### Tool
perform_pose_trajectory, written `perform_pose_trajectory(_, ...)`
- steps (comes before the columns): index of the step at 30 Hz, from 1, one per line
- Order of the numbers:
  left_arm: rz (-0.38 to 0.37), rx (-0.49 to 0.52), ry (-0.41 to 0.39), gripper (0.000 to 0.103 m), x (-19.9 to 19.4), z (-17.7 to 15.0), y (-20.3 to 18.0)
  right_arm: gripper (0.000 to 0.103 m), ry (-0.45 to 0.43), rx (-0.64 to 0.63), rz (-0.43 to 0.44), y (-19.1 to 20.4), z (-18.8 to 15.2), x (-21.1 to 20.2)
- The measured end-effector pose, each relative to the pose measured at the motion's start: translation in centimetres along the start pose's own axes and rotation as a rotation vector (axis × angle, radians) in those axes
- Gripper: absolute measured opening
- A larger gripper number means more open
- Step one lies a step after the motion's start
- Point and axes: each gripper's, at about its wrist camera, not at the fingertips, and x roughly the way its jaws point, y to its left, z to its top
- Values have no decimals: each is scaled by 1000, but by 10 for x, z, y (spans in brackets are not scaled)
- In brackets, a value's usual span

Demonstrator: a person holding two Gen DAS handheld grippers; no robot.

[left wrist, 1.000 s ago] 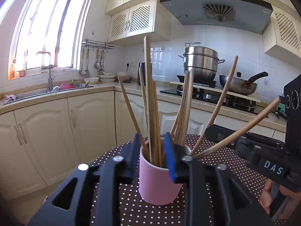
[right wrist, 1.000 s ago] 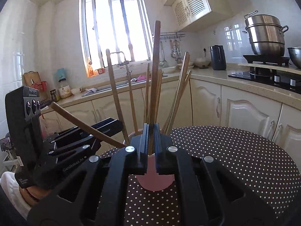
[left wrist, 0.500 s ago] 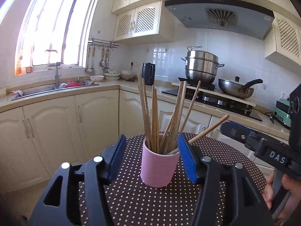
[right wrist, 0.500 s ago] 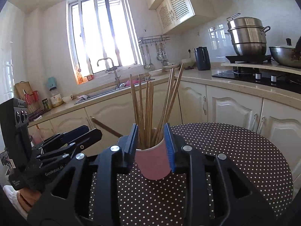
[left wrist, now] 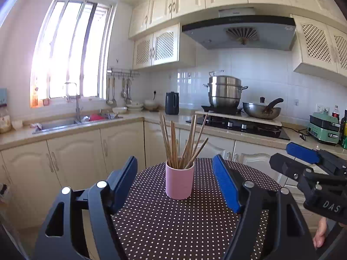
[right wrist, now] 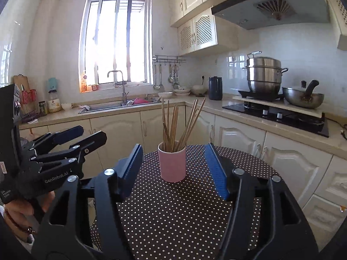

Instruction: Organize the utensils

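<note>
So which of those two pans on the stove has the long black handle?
The shallow wok on the right; the tall steamer pot beside it has only short side handles.

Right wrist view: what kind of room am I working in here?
A home kitchen, by the look of it: a sink under the window, a gas stove carrying a steel steamer pot, and cream cabinets along the walls.

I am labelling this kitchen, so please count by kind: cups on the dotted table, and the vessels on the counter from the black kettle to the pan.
Pink cylindrical cup: 1
Black kettle: 1
Stacked stainless-steel steamer pot: 1
Steel pan with black handle: 1
Total: 4
</note>
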Motion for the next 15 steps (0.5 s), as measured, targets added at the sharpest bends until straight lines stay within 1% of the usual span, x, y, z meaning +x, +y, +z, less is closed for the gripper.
perform_pose_trajectory(5,2,41,-41,73,-55,6,-13,76,-55,-41,-72,21,2,-52)
perform_pose_trajectory(9,6,35,-72,73,-93,9,-19,79,-80,-56,-115,35,1,-89)
perform_pose_trajectory(13,-12,23,-90,73,-129,8,-24,82,-112,-56,-123,46,1,-119)
perform_pose_trajectory(15,-16,28,-94,73,-139,7,-26,84,-131,-53,-130,50,2,-134)
